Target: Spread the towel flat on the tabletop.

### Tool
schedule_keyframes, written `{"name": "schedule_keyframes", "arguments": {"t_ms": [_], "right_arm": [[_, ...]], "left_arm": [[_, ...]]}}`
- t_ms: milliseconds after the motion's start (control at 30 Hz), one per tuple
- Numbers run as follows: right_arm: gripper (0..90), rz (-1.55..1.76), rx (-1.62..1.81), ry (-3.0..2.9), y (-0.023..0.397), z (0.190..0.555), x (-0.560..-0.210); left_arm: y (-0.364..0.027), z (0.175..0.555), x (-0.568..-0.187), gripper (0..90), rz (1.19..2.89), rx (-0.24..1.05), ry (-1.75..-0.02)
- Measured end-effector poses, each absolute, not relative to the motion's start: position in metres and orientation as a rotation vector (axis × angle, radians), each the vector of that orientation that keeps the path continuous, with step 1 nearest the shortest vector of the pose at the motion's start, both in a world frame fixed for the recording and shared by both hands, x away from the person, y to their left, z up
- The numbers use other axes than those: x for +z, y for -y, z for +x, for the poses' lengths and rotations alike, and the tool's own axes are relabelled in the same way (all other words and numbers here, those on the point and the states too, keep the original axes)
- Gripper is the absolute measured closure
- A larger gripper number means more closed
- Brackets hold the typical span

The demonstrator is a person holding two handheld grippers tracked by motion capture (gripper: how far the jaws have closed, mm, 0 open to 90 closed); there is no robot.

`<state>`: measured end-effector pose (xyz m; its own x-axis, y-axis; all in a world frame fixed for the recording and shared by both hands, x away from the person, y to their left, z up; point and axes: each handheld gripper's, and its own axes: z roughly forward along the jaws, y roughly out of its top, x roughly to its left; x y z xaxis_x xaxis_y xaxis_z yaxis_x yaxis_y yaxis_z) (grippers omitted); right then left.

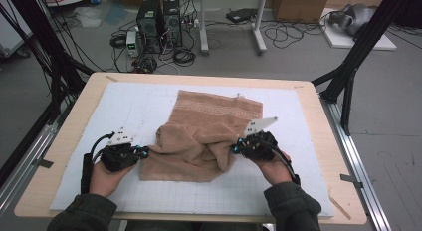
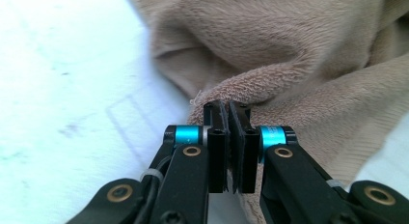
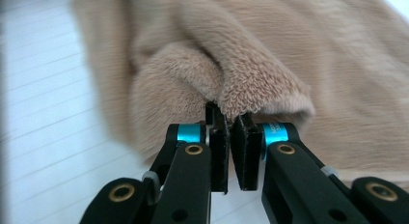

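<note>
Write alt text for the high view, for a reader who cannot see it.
A person's two hands hold black tongs, the left tongs and right tongs each shut on an edge of a rumpled tan towel. It lies partly bunched on a white gridded mat over a wooden table.

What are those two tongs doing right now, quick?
Left tongs: closed, pinching an edge of the tan towel.
Right tongs: closed, pinching a fold of the same towel.

The tan terry-cloth towel (image 3: 270, 55) runs past the frame's edges, its far folds blurred; its pinched corner hides between the right claw (image 3: 235, 125) pads.
</note>
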<state>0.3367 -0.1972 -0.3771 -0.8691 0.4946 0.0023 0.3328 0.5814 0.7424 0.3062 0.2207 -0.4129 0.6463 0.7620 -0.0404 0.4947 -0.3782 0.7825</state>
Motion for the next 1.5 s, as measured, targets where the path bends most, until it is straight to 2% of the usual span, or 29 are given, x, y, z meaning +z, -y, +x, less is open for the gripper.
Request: {"name": "schedule_keyframes", "arguments": {"t_ms": [100, 300, 367, 467, 667, 833, 900, 1000, 1167, 1233, 1267, 1300, 1500], "right_arm": [[86.4, 0.83, 1.118, -2.597, 0.2, 0.372, -0.392], [85.5, 0.903, 1.072, -2.647, 0.199, 0.39, -0.414], [82.9, 0.888, 1.103, -2.642, 0.2, 0.387, -0.411], [75.1, 0.857, 1.146, -2.623, 0.206, 0.376, -0.402], [72.4, 0.798, 1.215, -2.564, 0.228, 0.339, -0.388], [70.0, 0.719, 1.206, -2.599, 0.232, 0.316, -0.399], [68.1, 0.681, 1.183, -2.631, 0.227, 0.313, -0.408], [64.4, 0.668, 1.154, -2.677, 0.215, 0.318, -0.425], [63.5, 0.688, 1.149, -2.696, 0.203, 0.328, -0.435], [70.0, 0.687, 1.17, -2.706, 0.198, 0.332, -0.438], [74.4, 0.686, 1.182, -2.715, 0.198, 0.333, -0.439], [79.2, 0.692, 1.196, -2.724, 0.199, 0.335, -0.44], [80.9, 0.694, 1.171, -2.746, 0.209, 0.322, -0.434]], "left_arm": [[-0.22, 0.32, -0.418, 86.2, 2.079, 0.437, -0.998], [-0.216, 0.33, -0.428, 85.6, 2.116, 0.416, -1.022], [-0.218, 0.325, -0.423, 82.7, 2.098, 0.409, -1.002], [-0.22, 0.314, -0.413, 71.6, 2.048, 0.413, -0.965], [-0.221, 0.298, -0.403, 63.6, 2.015, 0.396, -0.908], [-0.215, 0.299, -0.41, 58.8, 2.04, 0.371, -0.901], [-0.211, 0.304, -0.416, 54.4, 2.064, 0.36, -0.92], [-0.203, 0.312, -0.426, 53.2, 2.124, 0.355, -0.925], [-0.191, 0.322, -0.439, 57.6, 2.182, 0.361, -0.936], [-0.19, 0.322, -0.438, 65.5, 2.184, 0.36, -0.929], [-0.19, 0.321, -0.438, 71.4, 2.189, 0.363, -0.919], [-0.19, 0.32, -0.437, 81.1, 2.193, 0.353, -0.91], [-0.193, 0.301, -0.423, 85.5, 2.156, 0.416, -0.845]]}}
